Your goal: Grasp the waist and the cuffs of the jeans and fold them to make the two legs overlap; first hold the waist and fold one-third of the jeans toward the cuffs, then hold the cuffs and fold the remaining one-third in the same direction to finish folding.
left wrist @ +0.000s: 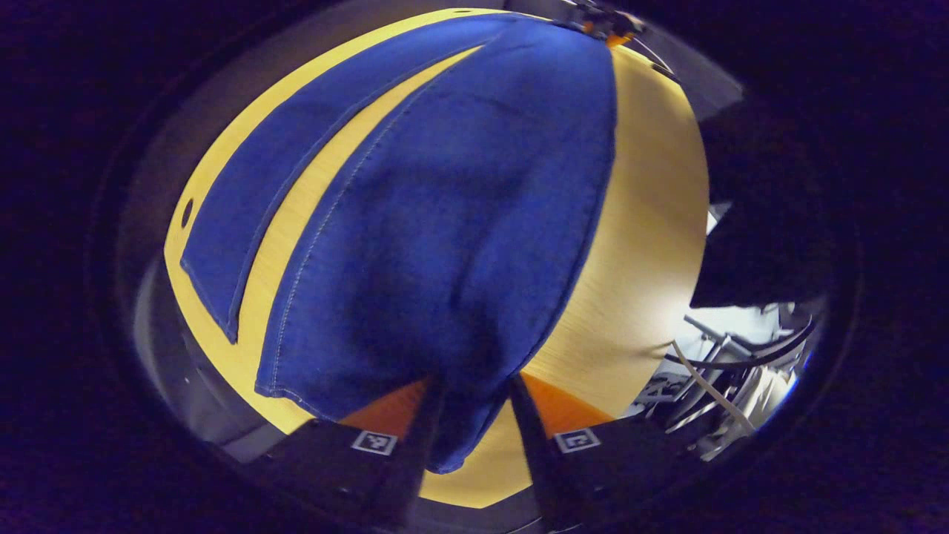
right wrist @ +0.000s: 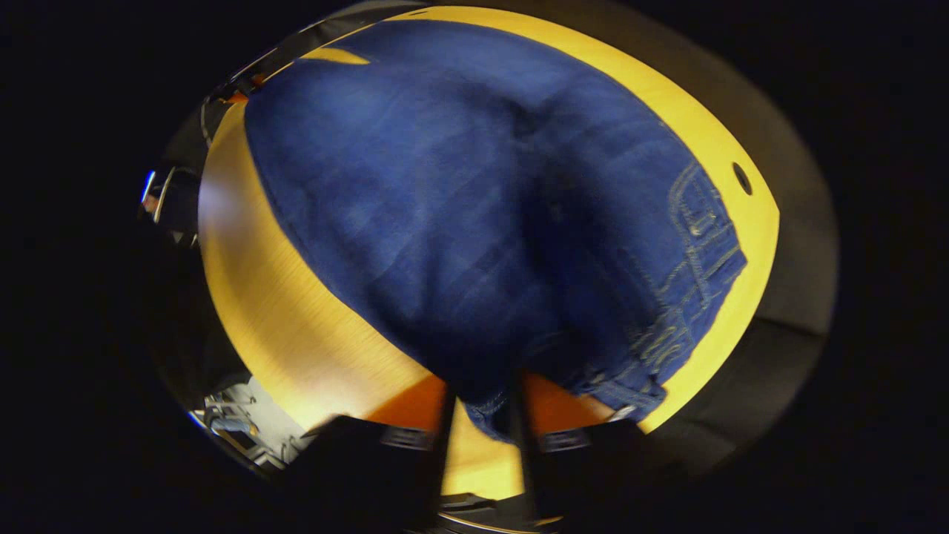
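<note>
Dim overall, heavy fisheye bending at edges, right gripper view motion-blurred, dark corners

The jeans (left wrist: 445, 222) covered most of the yellow table (left wrist: 652, 245), one leg lifted and draped across the middle. A narrow strip of bare tabletop ran between the two legs (left wrist: 296, 215). A wider bare band lay open along the table's side (right wrist: 274, 311). Beyond that edge stood a tangle of metal frames and cables (left wrist: 726, 371), blocking passage there.
</note>
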`<state>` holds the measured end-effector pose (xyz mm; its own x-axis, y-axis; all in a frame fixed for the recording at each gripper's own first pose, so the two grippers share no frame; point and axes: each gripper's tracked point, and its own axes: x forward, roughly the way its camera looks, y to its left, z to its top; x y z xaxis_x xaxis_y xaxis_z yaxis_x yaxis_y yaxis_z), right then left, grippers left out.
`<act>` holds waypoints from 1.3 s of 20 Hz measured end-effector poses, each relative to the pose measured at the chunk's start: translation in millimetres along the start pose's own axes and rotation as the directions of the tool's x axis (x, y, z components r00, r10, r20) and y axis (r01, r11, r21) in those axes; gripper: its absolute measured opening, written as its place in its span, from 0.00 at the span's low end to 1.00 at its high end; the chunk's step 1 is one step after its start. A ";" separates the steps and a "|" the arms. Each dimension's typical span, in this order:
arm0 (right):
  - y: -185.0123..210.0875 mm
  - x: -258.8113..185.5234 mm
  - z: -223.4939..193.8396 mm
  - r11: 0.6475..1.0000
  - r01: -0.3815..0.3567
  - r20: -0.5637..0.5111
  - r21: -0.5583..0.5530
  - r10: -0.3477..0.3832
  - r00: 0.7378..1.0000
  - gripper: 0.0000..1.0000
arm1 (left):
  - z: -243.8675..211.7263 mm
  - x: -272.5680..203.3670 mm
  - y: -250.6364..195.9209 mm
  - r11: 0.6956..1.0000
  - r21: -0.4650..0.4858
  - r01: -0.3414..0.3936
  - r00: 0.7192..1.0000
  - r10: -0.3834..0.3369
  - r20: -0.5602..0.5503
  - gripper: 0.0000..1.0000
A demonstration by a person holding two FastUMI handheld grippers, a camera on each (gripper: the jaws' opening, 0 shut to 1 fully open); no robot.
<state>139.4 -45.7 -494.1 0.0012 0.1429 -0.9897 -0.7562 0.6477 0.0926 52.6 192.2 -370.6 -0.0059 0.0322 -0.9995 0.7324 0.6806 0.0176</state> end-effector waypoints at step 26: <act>-133.4 -66.4 179.5 0.817 0.037 0.379 0.576 -0.307 0.873 0.05 | 155.2 -87.0 270.9 0.742 -0.581 -0.335 0.861 0.491 0.130 0.06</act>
<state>357.7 -7.3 -421.2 0.4814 0.2094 -0.8511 -0.2405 0.9653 0.1015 357.2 260.2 -283.2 0.4430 0.2669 -0.8558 0.1498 0.9192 0.3642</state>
